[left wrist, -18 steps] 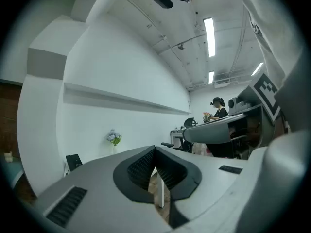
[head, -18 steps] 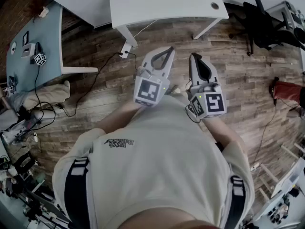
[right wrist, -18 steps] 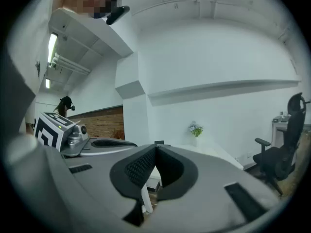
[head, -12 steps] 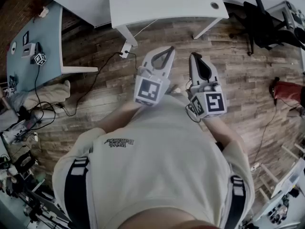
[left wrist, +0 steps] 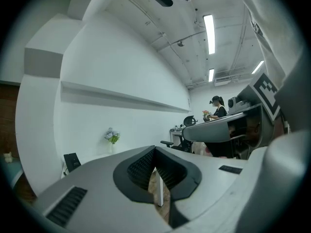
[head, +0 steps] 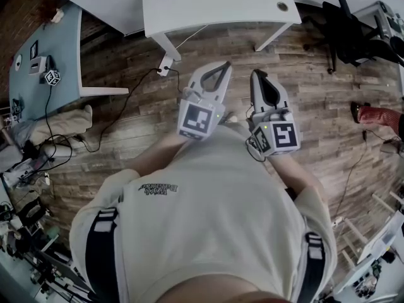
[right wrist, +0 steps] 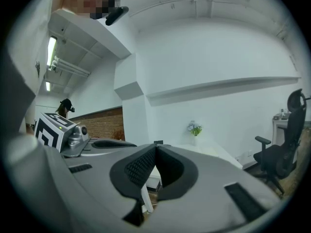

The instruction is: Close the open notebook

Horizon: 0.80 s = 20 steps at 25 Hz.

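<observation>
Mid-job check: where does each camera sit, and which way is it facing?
Head view: on the person's head, looking steeply down at the wood floor and white desk; shows the shirt, left gripper and right gripper.
Left gripper view: rides the left gripper, looking along its shut, empty jaws at a white wall; right gripper at right.
Right gripper view: rides the right gripper, along its shut, empty jaws at that wall; left gripper at left.
Shared: both gripper views show the flowers.

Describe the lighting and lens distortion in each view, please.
Head view: dim and flat, with the planks of the wooden floor bent by the wide lens. Left gripper view: the ceiling lamp glares, and a black round border cuts the corners. Right gripper view: a bright white wall, its shelf curved.
</observation>
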Each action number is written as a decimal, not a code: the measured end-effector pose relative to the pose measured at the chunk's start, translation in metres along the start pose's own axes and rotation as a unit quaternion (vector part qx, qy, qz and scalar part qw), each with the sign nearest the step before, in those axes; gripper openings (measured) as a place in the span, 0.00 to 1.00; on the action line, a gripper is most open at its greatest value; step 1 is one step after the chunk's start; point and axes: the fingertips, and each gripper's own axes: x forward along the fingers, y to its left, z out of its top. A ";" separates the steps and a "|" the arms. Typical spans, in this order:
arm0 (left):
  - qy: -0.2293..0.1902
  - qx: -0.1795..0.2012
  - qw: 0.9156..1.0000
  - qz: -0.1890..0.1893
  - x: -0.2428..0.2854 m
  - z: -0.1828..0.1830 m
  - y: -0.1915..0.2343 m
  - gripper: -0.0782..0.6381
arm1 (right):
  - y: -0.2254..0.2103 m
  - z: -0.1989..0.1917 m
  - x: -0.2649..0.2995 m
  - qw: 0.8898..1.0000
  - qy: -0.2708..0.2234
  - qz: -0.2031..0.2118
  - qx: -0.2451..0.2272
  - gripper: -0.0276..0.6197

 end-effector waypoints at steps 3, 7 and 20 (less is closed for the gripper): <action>0.002 0.000 1.000 0.003 0.005 0.000 -0.006 0.13 | -0.007 -0.001 -0.003 1.000 0.001 0.004 0.005 0.05; 0.006 -0.003 1.000 0.007 0.013 -0.002 -0.017 0.13 | -0.018 -0.002 -0.009 1.000 -0.001 0.010 0.011 0.05; 0.003 0.005 0.999 0.038 0.047 0.009 -0.061 0.13 | -0.073 0.001 -0.037 0.999 -0.011 0.029 0.009 0.05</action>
